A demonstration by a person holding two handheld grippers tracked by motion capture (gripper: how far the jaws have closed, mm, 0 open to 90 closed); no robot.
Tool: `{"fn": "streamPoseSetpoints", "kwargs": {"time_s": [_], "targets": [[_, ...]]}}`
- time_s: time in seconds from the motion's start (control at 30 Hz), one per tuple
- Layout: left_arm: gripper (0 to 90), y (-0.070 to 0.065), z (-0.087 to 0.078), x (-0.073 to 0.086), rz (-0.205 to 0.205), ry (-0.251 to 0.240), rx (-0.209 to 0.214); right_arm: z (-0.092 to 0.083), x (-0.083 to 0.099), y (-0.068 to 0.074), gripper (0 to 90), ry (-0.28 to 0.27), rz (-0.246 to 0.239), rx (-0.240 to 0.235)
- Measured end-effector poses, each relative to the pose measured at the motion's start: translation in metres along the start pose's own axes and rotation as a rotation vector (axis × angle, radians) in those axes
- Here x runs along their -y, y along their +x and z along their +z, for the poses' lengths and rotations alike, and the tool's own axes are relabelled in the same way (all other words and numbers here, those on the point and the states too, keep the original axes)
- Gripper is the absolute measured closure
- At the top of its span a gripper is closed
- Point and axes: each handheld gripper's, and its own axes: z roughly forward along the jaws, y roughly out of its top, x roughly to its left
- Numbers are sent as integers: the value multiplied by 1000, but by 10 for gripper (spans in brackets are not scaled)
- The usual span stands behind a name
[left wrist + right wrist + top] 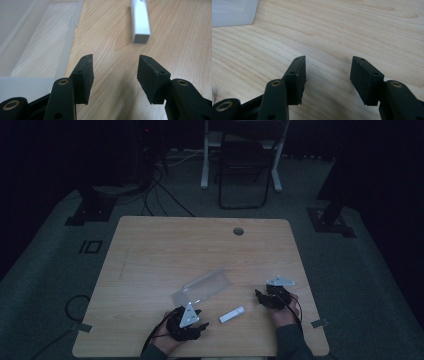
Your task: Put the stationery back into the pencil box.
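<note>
Resting low over the wooden table (150, 250), the left gripper (196, 326) sits in the lower centre of the high view, with the person's left hand (167, 340) behind it at the bottom edge. In the left gripper view its jaws stand spread, with bare wood grain between the pads and nothing gripped. A small white rectangular block (140, 21) lies flat on the table ahead of these jaws, in the upper centre of that view, apart from both pads; in the high view it lies between the two grippers, just right of the left one. A clear plastic tray (202, 287) lies flat just above the left gripper in the high view and occupies the upper left of the left gripper view. The right gripper (263, 298) sits at the lower right of the high view, well apart from the block. Its jaws are likewise spread over bare table, clasping nothing.
</note>
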Motion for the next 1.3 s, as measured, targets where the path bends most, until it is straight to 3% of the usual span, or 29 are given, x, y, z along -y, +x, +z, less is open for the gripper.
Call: {"fn": "streamPoseSetpoints", "kwargs": {"time_s": [0.43, 1.3], "targets": [[468, 0, 0, -17, 0, -28, 7, -5, 10, -3, 438, -24, 20, -7], [469, -10, 23, -44, 18, -20, 33, -4, 14, -1, 384, -52, 7, -24]]}}
